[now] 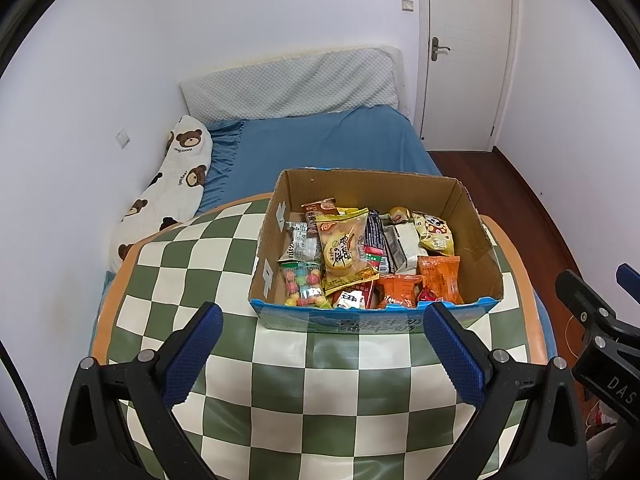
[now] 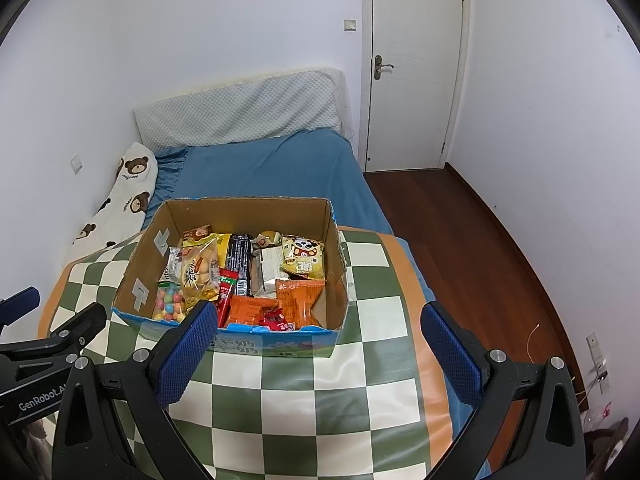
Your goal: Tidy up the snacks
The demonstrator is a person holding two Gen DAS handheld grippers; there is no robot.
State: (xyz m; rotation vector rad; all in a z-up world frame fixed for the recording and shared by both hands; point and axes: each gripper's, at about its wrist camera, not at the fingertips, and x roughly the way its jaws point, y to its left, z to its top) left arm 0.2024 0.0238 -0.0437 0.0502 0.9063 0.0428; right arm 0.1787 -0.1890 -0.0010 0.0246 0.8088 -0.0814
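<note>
We hold both tongs over a green-and-cream checkered cloth (image 1: 280, 384) on a blue-sheeted bed (image 1: 320, 140), white door (image 2: 416, 64) beyond. Ahead of our left tong (image 1: 324, 316), released and empty, sits the cardboard box (image 1: 476, 232) of crinkly snack packets (image 1: 346, 252). Our right tong (image 2: 316, 320) gapes likewise; "GenRobot" shows on its neighbour.

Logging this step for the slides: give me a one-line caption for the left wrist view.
Open left gripper hovers before a cardboard box full of snack packets on a checkered table.
</note>
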